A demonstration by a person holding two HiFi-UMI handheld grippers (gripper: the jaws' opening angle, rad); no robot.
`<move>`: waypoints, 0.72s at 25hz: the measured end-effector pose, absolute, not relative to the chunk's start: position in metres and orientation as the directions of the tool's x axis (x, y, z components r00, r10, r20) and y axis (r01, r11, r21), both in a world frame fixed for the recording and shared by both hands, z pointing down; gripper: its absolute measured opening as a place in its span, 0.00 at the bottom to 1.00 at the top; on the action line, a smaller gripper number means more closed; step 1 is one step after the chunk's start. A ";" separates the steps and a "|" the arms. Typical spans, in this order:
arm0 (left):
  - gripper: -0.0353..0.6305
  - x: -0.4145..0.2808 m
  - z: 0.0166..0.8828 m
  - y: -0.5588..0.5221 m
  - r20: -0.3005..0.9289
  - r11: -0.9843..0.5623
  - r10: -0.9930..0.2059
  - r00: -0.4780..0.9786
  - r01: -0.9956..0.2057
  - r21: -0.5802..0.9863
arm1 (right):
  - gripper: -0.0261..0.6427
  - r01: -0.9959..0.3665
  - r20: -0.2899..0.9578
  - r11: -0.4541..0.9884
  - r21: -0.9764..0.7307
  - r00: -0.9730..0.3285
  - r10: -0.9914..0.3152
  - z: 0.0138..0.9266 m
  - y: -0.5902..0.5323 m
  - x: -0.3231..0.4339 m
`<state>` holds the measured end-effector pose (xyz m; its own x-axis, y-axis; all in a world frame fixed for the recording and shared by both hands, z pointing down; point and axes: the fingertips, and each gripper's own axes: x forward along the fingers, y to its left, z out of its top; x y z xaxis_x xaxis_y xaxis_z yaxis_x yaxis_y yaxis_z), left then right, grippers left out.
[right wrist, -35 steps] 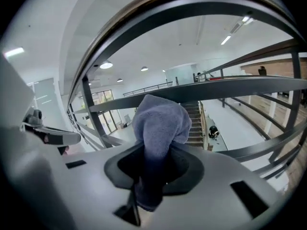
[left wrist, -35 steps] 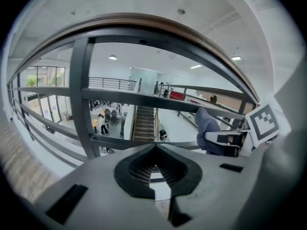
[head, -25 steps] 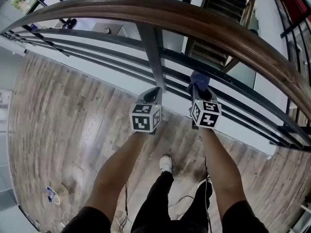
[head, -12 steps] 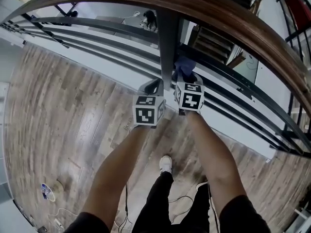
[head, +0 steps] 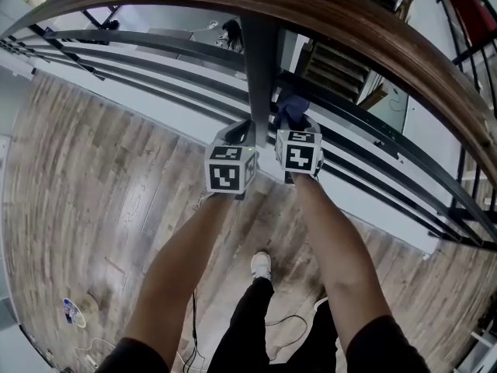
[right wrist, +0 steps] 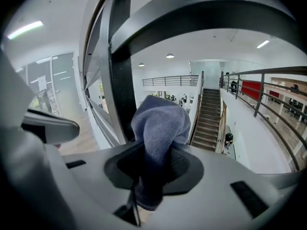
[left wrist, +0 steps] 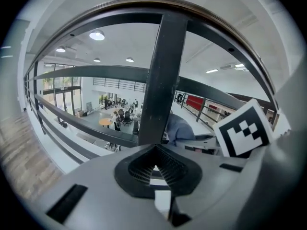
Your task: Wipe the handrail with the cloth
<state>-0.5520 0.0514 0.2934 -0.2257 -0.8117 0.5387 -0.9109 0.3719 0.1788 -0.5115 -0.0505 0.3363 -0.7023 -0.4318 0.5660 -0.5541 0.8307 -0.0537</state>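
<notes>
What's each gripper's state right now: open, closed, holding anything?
Left gripper: closed, empty.
Right gripper: closed on the blue cloth.

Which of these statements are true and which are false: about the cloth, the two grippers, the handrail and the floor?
1. The right gripper is shut on a blue cloth. True.
2. The left gripper holds a second cloth. False: its jaws are together with nothing between them.
3. The blue cloth lies on top of the wooden handrail. False: it is lower down, beside the dark metal post.
4. The person stands on a plank floor. True.
</notes>
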 end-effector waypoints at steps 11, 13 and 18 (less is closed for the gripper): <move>0.06 -0.510 0.292 0.034 0.546 0.333 -0.811 -0.213 -0.934 0.131 | 0.18 -0.632 0.585 0.771 -0.076 -0.655 -0.479 0.342 -0.079 -0.451; 0.06 -0.496 0.288 0.028 0.548 0.320 -0.812 -0.203 -0.939 0.127 | 0.18 -0.648 0.590 0.757 -0.081 -0.643 -0.488 0.339 -0.088 -0.431; 0.06 -0.448 0.287 0.012 0.562 0.287 -0.810 -0.170 -0.949 0.127 | 0.18 -0.673 0.605 0.736 -0.076 -0.618 -0.503 0.336 -0.106 -0.372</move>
<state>-0.4484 0.0116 0.2870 -0.1697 -0.8096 0.5619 -0.9494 0.2872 0.1270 -0.3722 -0.1061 0.3363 -0.6176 -0.5025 0.6050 -0.6728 0.7359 -0.0756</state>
